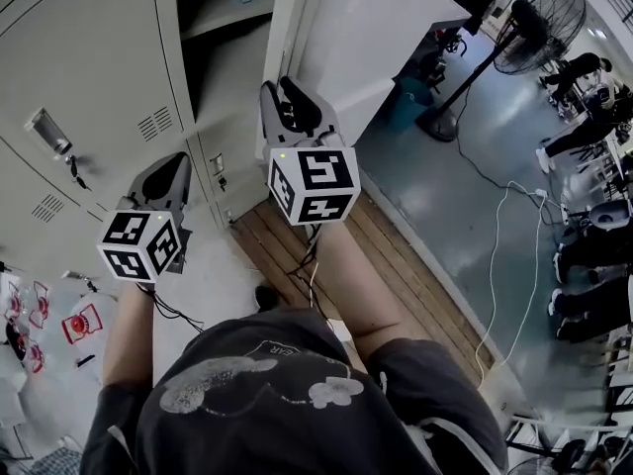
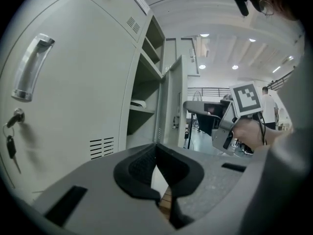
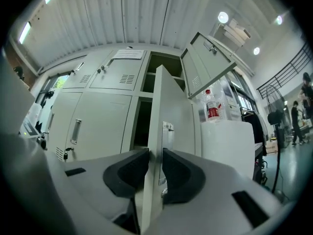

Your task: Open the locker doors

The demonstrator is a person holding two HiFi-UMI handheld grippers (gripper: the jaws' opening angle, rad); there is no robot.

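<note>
Right tool [image 3: 155,154] tight on open locker door [image 3: 176,102] edge

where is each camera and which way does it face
head view: on the person's head, looking down at lockers; both forearms, left gripper, right gripper.
left gripper view: on that gripper, faces a closed door; own shut jaws, right hand.
right gripper view: on that gripper, faces the open door clamped in its jaws.
shared: head and left gripper views show the right gripper.

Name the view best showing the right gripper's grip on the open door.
Right gripper view: the right gripper clamps the edge of the open door. Head view shows only its back; left gripper view, its side, contact unclear.
</note>
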